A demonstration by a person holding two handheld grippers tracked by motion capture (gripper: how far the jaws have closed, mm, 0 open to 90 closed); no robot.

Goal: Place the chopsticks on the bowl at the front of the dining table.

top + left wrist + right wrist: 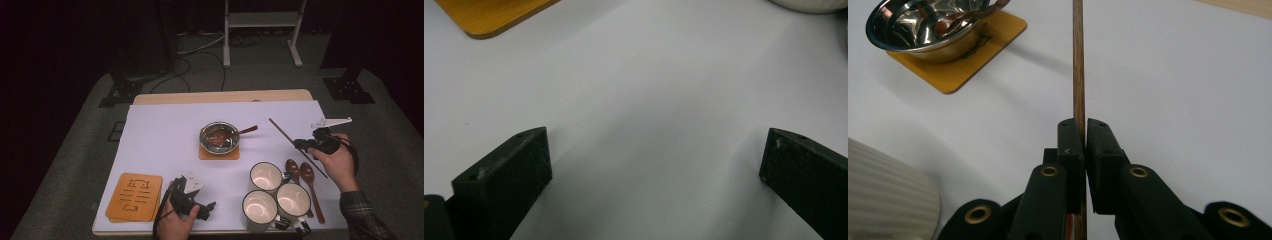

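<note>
While the left gripper (209, 207) is held low over the white sheet near the front edge of the bench (165, 130), its jaws are spread wide with nothing between them. A thin dark wooden chopstick (285, 134) is clamped between the nearly closed jaws of the right gripper (300, 145) at the right side of the bench, its long end slanted up and away toward the far edge. A steel bowl (219, 137) with a spoon in it is seen on a wooden coaster (219, 153) at mid-bench. Three white mugs (275, 196) are grouped at the front, with two wooden spoons (306, 175) just beside them.
</note>
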